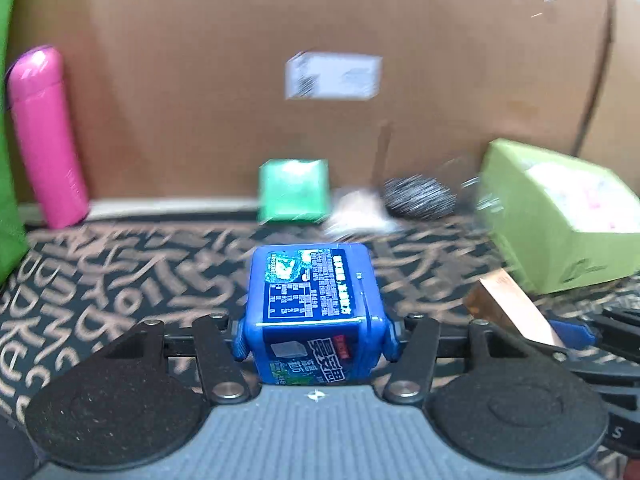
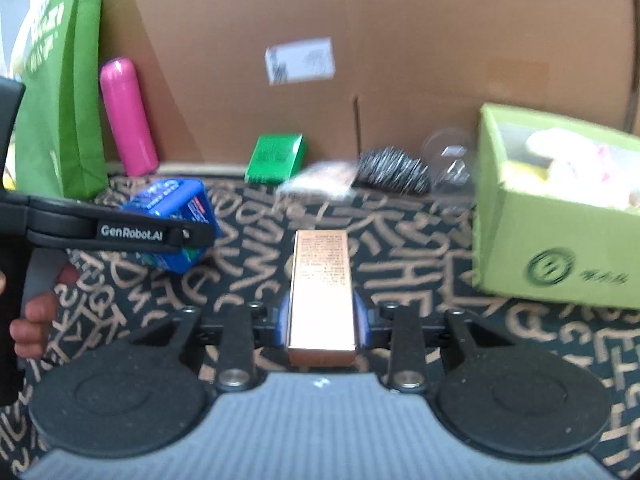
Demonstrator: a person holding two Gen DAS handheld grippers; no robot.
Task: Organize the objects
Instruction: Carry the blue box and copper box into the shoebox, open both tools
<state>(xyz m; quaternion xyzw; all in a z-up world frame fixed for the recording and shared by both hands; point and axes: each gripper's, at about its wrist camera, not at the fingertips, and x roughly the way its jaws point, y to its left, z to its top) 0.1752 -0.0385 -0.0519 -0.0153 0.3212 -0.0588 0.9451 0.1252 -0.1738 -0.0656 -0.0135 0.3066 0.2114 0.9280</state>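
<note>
My left gripper [image 1: 314, 336] is shut on a blue printed carton [image 1: 312, 292] and holds it above the patterned mat. The same carton shows in the right wrist view [image 2: 176, 208], clamped by the left gripper [image 2: 188, 236]. My right gripper [image 2: 322, 320] is shut on a long copper-coloured box [image 2: 322, 292], which also shows in the left wrist view [image 1: 512, 308] at the right. An open light-green box [image 2: 560, 216] with soft items inside stands at the right [image 1: 560, 216].
A pink bottle [image 2: 128, 116] and a green paper bag [image 2: 60, 112] stand at the back left. A small green box [image 2: 276, 158], a clear packet [image 2: 320, 180], a dark striped item [image 2: 394, 170] and a clear glass item [image 2: 450, 160] lie along the cardboard wall [image 2: 400, 20].
</note>
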